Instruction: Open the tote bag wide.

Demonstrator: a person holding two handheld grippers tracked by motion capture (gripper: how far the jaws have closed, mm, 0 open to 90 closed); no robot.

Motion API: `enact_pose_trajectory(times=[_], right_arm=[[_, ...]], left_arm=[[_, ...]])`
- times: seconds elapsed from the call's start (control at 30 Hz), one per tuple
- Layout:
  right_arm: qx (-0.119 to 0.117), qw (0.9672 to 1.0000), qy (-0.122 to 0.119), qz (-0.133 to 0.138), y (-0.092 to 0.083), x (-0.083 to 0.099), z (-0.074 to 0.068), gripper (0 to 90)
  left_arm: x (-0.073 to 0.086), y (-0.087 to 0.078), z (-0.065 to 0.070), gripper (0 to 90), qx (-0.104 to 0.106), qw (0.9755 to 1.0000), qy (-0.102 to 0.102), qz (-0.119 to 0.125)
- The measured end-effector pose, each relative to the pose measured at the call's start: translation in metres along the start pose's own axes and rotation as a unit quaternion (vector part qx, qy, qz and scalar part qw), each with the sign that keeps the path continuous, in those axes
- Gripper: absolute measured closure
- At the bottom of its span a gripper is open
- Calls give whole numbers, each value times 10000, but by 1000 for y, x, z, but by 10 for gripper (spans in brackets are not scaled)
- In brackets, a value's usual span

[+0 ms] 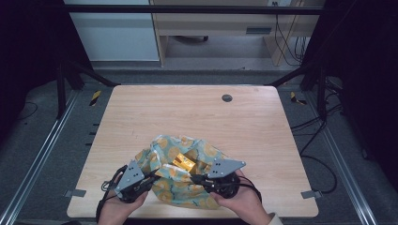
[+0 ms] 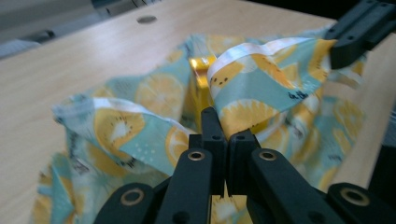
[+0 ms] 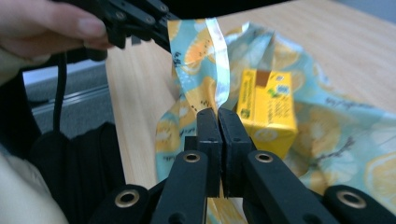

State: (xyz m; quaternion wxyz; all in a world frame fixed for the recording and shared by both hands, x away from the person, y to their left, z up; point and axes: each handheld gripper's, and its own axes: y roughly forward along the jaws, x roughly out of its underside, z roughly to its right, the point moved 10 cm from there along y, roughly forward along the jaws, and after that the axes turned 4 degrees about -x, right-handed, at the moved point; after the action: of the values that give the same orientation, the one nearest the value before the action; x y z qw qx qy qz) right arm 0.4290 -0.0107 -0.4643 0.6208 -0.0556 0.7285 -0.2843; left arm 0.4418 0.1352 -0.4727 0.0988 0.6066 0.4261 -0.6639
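- Gripping the lemon-print cloth at two points, both tools are working low at the near edge of the bench.
- The left tool is pinching the cloth's white-hemmed edge, its jaws pressed together on the fabric.
- The right tool is likewise clamping a fold of the same hem, jaws closed with cloth rising between them.
- The yellow carton is standing inside the loose cloth, just beyond the two tools, partly wrapped.
- Judging from this, the thin hem is likely slipping out if either tool is pulled too hard, since only a narrow strip is being held.
- Lifting the edges unevenly is risking tipping the carton over or dragging it out of the cloth.
- With the tools this near each other, they are also risking a collision.
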Motion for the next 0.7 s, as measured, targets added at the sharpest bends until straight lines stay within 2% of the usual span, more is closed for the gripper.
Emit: enact_pose_trajectory(times=[0.17,0.33,0.5,0.63,0.7], right_arm=[[-75,9996,55,-260,10,18,-1,891],[-74,9976,236,-645,19,41,2,893],[-26,9960,349,-824,22,51,6,894],[-6,9932,403,-1089,25,61,9,893],[4,9926,413,-1146,25,64,9,886]], left_arm=[[23,6,3,890,181,9989,124,-426],[45,21,6,894,314,9941,300,-992],[56,34,5,896,429,9897,368,-1313],[62,39,10,894,456,9864,465,-1507],[64,40,11,894,430,9859,502,-1538]])
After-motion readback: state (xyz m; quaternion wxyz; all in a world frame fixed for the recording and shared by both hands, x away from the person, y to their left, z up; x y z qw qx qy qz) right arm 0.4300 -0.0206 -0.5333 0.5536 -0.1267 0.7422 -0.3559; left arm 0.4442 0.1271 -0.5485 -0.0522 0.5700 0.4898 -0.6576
